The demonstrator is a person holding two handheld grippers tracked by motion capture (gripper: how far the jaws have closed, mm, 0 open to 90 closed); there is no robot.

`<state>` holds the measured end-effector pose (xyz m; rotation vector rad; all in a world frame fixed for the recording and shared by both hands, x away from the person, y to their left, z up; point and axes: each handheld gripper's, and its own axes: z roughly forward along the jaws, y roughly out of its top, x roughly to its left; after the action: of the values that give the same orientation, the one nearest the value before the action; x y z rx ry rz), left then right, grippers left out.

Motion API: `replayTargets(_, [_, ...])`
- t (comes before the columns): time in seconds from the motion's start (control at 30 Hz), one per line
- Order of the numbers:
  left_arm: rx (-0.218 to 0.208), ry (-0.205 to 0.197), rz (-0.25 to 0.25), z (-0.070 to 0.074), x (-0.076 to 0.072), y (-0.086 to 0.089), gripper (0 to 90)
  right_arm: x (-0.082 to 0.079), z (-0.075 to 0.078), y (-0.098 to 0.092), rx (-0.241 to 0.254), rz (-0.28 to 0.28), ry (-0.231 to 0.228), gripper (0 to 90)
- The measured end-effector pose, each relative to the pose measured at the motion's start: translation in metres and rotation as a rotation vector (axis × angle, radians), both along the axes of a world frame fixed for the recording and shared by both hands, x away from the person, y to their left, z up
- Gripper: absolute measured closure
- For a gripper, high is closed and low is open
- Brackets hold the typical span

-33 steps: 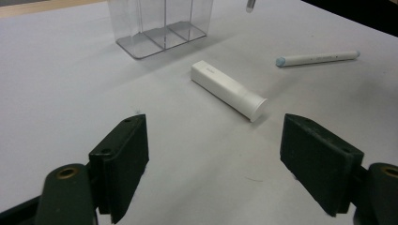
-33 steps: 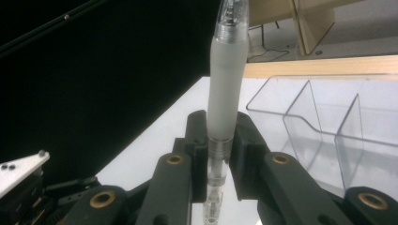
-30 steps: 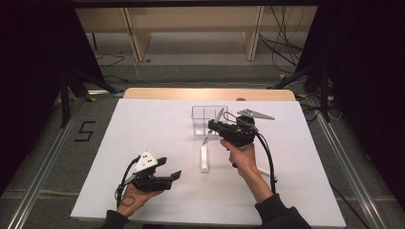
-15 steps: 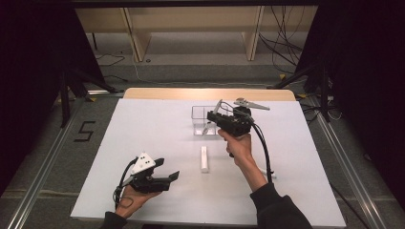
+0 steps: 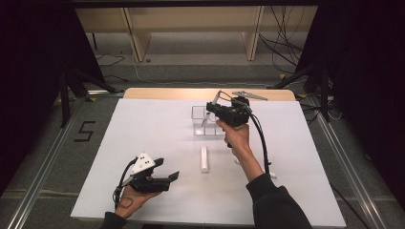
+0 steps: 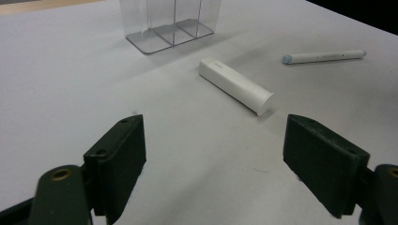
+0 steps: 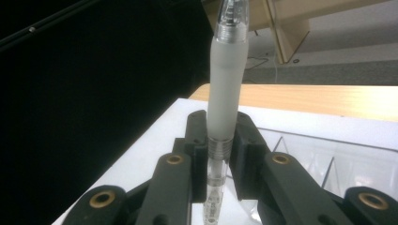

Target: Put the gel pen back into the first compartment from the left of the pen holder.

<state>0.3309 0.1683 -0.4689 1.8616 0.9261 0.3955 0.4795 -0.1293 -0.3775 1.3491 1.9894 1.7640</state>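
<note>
Right gripper (image 5: 213, 109): at 12 o'clock on the white table (image 5: 143, 138), held over the clear box (image 5: 206, 120); jaws pressed on a pen (image 7: 225, 93).
Pen: frosted, translucent barrel with a clear tip and a ribbed metal ring; it stands roughly upright between the black pads (image 7: 197, 133) in the right gripper view. Its top runs out of the picture, and its lower end is hidden between the jaws.
Left gripper (image 5: 172, 176): at 7 o'clock near the front edge, jaws spread wide, nothing between them.
Box: clear plastic with thin dividers, standing near the far edge, which meets a strip of pale wood.
Open room: wide bare tabletop at 9 to 10 o'clock and between the two grippers.
Tube (image 6: 236, 85): smooth white cylinder lying flat at centre, apart from the box.
Marker (image 6: 324, 56): slim and white with a pale blue end, lying past the tube in the left gripper view; its print is too small to read.
Surround: dark beyond the side edges.
</note>
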Motion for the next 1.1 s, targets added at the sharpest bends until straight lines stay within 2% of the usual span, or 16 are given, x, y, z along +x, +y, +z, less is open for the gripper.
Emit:
replayTargets(0.77, [0.005,0.0,-0.003,-0.001,0.0,0.004,21.1,0.026,0.009,0.011,-0.005,-0.037,0.018,79.3])
replayTargets(1.1, [-0.007,-0.003,-0.001,0.0,0.001,0.006,21.1,0.035,0.015,0.018,-0.031,-0.06,0.001,79.3])
